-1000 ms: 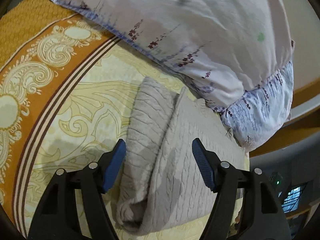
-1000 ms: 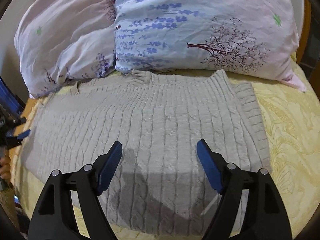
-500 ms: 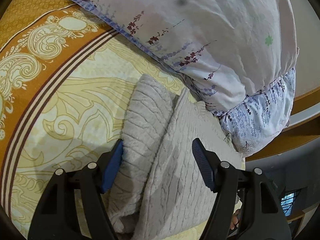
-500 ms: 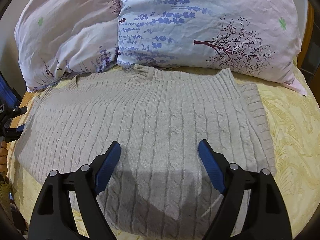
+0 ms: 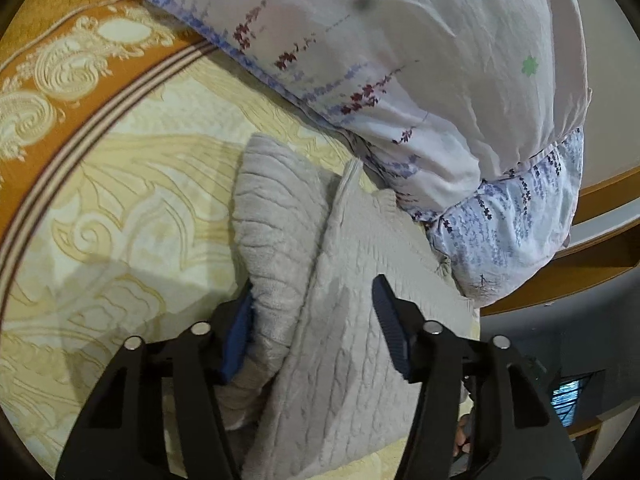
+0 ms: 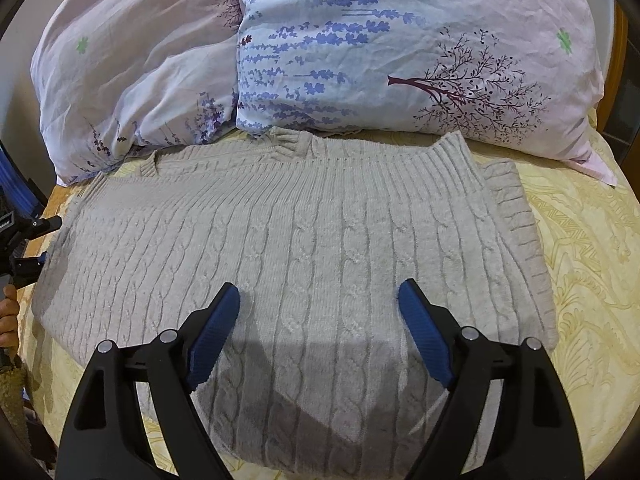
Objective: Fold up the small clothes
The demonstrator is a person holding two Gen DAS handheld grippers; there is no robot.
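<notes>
We see the sweater (image 6: 304,248) lying on the bed (image 6: 588,248), two pillows (image 6: 400,48) behind it (its collar seemingly touching them).

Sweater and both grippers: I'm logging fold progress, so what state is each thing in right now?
Sweater: lying flat on the bedspread, partly folded, one sleeve tucked underneath.
Left gripper: jaws open, straddling the sweater's folded edge.
Right gripper: jaws open, above the sweater's near edge, gripping nothing.
Pillows: propped behind the sweater, touching its far edge.
Bedspread: spread under the sweater.
</notes>
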